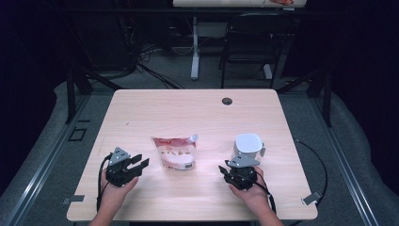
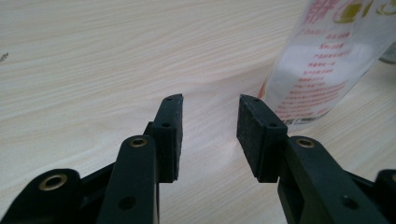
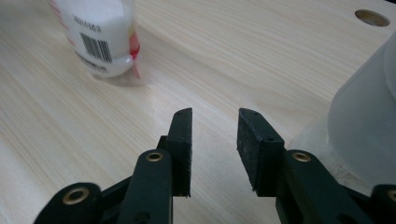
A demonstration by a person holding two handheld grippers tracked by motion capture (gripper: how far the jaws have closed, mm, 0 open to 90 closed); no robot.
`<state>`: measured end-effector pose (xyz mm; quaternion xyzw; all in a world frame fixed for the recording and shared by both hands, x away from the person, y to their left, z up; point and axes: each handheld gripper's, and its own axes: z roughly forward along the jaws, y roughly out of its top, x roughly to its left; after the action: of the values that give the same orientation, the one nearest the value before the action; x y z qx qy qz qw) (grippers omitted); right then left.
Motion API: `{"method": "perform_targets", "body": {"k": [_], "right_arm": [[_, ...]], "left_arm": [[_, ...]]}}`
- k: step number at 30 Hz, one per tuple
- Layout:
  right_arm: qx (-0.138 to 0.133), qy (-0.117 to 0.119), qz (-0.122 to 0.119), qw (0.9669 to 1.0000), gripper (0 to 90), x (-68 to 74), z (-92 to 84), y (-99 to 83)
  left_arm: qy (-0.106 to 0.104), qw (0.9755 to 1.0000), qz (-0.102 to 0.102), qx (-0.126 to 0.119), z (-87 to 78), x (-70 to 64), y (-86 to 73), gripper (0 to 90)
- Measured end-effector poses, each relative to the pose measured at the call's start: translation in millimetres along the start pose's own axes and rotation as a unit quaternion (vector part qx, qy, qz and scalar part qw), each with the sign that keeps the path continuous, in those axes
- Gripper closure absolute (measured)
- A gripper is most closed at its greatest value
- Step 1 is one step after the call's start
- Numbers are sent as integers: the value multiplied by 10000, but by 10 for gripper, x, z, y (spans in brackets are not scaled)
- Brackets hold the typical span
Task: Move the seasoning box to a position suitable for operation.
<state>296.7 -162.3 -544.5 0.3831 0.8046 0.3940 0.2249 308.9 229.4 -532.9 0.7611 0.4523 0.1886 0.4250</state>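
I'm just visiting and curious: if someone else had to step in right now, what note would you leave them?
Left gripper: jaws apart, nothing between them, beside the snack pouch.
Right gripper: jaws apart, empty, close in front of the white cup.
Things: pouch stands mid-table, cup to its right, apart from it.
Done: nothing gripped so far.
Left: probably grasp pouch and cup; the rest cannot be told.
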Motion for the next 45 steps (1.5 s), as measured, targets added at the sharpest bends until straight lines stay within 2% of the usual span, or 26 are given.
{"method": "perform_targets", "body": {"k": [2, 7, 9, 19, 24, 29, 36, 41, 45], "right_arm": [[3, 74, 14, 10000, 672, -7, -6, 33], [10, 87, 1, 10000, 691, -1, 15, 84], [-24, 101, -1, 9999, 700, 13, 30, 126], [-122, 160, -93, 9998, 738, 92, 71, 283], [-225, 213, -143, 9994, 738, 141, 74, 347], [-288, 223, -183, 9992, 738, 155, 81, 389], [-365, 187, -165, 9990, 739, 111, 37, 391], [-430, 70, -204, 9988, 736, 64, -69, 369], [-532, -23, -129, 9985, 727, -18, -172, 369]], "left_arm": [[22, 10000, 38, 17, 1, 0, 20, 618], [-46, 10000, -12, 42, 10, 12, 55, 655], [-121, 9998, -56, 126, 15, 20, 97, 655], [-190, 9998, -82, -64, -35, -14, 234, 703], [-276, 9994, -174, -140, -43, -41, 280, 727], [-259, 9995, -64, -177, -24, -96, 315, 733], [-216, 9996, 11, -158, -44, -76, 293, 731], [-175, 9997, -29, -184, -75, -55, 273, 725], [-142, 9996, -50, -228, -105, -21, 276, 723]]}}
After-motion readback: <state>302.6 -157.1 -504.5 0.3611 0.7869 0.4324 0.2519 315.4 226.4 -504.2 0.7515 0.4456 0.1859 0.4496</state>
